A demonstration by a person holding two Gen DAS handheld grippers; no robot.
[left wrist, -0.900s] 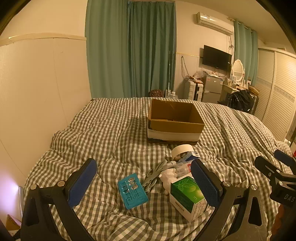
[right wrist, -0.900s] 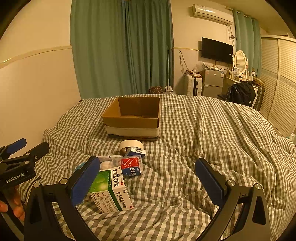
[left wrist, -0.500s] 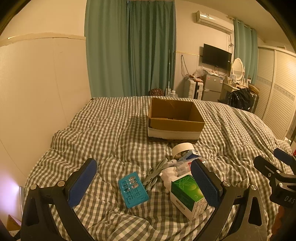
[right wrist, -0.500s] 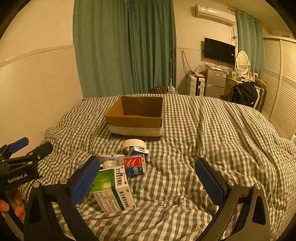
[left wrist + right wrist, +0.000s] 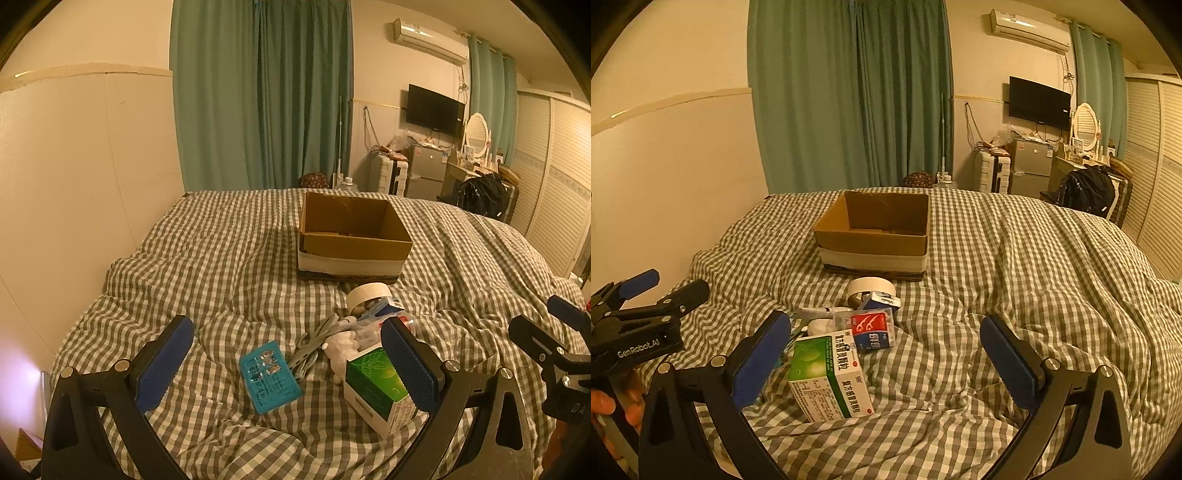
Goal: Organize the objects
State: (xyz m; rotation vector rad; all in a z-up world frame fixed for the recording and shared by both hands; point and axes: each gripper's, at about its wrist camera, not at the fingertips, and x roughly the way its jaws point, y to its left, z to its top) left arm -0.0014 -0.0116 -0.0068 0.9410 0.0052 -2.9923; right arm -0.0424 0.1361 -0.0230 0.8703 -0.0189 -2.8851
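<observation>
An open cardboard box sits on the checked bedspread. In front of it lies a small heap: a roll of white tape, a green-and-white medicine box, a red-and-blue floss packet, a teal blister pack, grey cables and a small white soft toy. My left gripper is open above the blister pack, holding nothing. My right gripper is open over the medicine box and floss packet, also holding nothing.
A cream wall panel borders the bed's left side. Green curtains, a TV, a small fridge and louvred wardrobe doors lie beyond the bed. Rumpled bedspread stretches to the right.
Both grippers have shifted slightly; the heap and box sit a little lower and nearer in the right wrist view. Nothing was grasped or moved.
</observation>
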